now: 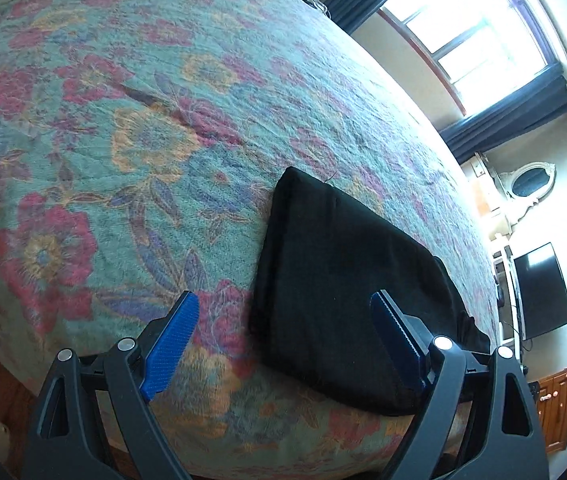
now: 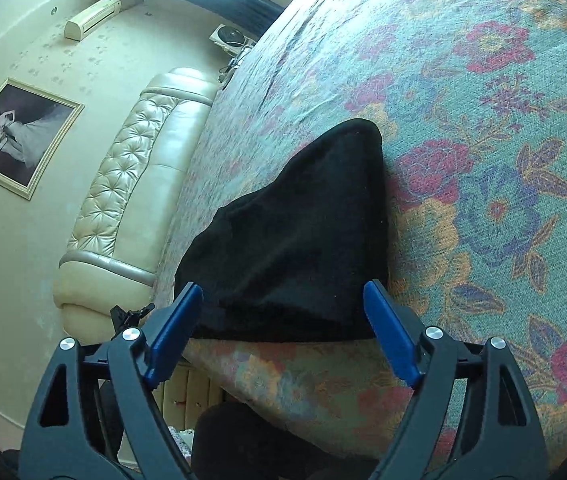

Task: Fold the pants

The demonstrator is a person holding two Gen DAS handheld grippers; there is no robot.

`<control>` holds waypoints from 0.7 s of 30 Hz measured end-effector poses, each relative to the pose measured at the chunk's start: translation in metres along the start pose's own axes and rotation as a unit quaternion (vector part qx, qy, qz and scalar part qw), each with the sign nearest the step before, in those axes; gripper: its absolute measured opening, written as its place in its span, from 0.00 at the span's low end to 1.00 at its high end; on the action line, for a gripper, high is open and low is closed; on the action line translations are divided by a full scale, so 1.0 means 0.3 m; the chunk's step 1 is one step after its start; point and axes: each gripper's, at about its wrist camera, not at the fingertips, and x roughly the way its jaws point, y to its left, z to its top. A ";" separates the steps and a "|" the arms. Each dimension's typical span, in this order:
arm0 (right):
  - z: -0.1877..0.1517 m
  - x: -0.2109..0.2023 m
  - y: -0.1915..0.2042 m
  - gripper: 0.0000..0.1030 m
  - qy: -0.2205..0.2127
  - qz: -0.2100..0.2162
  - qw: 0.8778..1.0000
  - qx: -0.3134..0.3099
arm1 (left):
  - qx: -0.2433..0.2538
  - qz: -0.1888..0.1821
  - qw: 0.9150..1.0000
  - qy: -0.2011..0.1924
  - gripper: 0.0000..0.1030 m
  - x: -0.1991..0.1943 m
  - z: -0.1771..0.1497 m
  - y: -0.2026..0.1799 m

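The black pants lay folded into a compact, thick packet on the bed, near its front edge, on a bedspread with red, orange and blue flowers over a green ground. The cloth was dark and matte, with almost no visible detail — only soft edges and one rounded far corner. In the left wrist view the packet looked like a slanted rectangle, with a thin loose thread at its far corner.

The left tool stood wide open above the bed's edge, with nothing between its blue pads; its right pad showed in front of the packet's near part, but whether it touched the cloth I cannot tell. The right tool was also open, its pads on both sides of the near edge of the pants and not pressing on them.

Only the left wrist view showed the bright window with dark curtains, a black screen by the wall and a wooden cabinet. Only the right wrist view showed the cream tufted headboard, a framed photograph, an air conditioner on the wall — and a dark rounded shape below the bed's edge, which I could not identify.
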 end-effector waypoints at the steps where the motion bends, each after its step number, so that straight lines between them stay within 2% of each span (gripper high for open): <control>1: -0.005 -0.009 0.004 0.80 -0.003 0.007 1.000 0.004 | 0.000 -0.006 1.000 0.011 0.83 0.027 0.013 0.004; 3: -0.010 -0.033 0.010 0.80 -0.011 0.017 1.000 0.011 | 0.002 -0.008 1.000 0.029 0.83 0.076 0.035 0.009; 5: -0.011 -0.057 0.025 0.80 -0.017 0.008 1.000 0.009 | 0.006 -0.012 0.999 0.042 0.84 0.118 0.050 0.011; 7: -0.010 -0.071 0.041 0.80 -0.022 0.008 1.000 0.007 | 0.013 -0.026 0.999 0.046 0.88 0.136 0.058 0.001; 9: -0.008 -0.075 0.048 0.80 -0.025 0.014 1.000 0.009 | 0.016 -0.057 0.997 0.054 0.88 0.149 0.061 -0.014; 11: -0.006 -0.064 0.054 0.80 -0.025 0.024 0.999 0.013 | 0.014 -0.110 0.990 0.084 0.88 0.176 0.056 -0.033; 13: -0.003 -0.041 0.063 0.80 -0.022 0.022 0.999 0.012 | 0.031 -0.114 0.988 0.103 0.88 0.196 0.043 -0.062; 15: -0.008 -0.014 0.067 0.80 -0.016 0.024 0.999 0.014 | 0.044 -0.108 0.988 0.103 0.88 0.203 0.035 -0.073; 19: -0.025 0.036 0.080 0.80 -0.004 0.029 0.999 0.015 | -0.009 -0.132 0.986 0.100 0.88 0.205 0.049 -0.026; 20: -0.028 0.045 0.084 0.80 -0.001 0.030 0.999 0.015 | -0.020 -0.132 0.986 0.098 0.84 0.195 0.052 -0.015; 21: -0.028 0.054 0.087 0.80 0.001 0.031 0.999 0.014 | -0.025 -0.121 0.988 0.096 0.56 0.193 0.054 -0.006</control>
